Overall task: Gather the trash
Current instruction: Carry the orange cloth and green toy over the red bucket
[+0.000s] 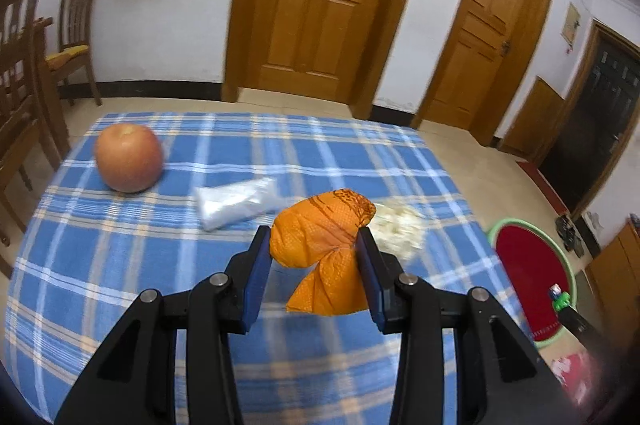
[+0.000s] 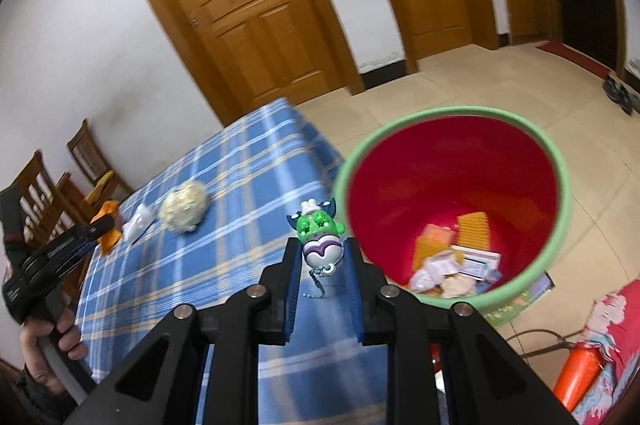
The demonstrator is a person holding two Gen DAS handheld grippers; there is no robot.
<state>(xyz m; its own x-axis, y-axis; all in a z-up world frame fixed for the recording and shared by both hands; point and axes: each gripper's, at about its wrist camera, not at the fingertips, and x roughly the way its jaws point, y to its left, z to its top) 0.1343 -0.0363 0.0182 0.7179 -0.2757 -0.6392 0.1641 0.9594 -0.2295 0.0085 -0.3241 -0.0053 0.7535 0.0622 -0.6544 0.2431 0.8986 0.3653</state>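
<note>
My left gripper [image 1: 313, 231] is shut on a crumpled orange wrapper [image 1: 320, 245], held just above the blue checked tablecloth [image 1: 120, 265]. Behind it lie a clear plastic bag [image 1: 236, 203] and a crumpled whitish paper ball [image 1: 396, 225]. My right gripper [image 2: 322, 243] is shut on a small green, white and purple toy figure [image 2: 320, 237] with a bead chain hanging from it, at the table's edge beside a red bin [image 2: 440, 111] with a green rim. Paper scraps lie in the bin. In the right wrist view the left gripper [image 2: 100, 225] shows at the far left with the orange wrapper [image 2: 107, 211].
An apple [image 1: 129, 158] sits at the table's far left. Wooden chairs [image 1: 76, 33] stand left of the table, and wooden doors [image 1: 320, 1] fill the wall behind. The bin [image 1: 516, 221] stands on the floor right of the table. An orange fire extinguisher [image 2: 576, 373] lies near it.
</note>
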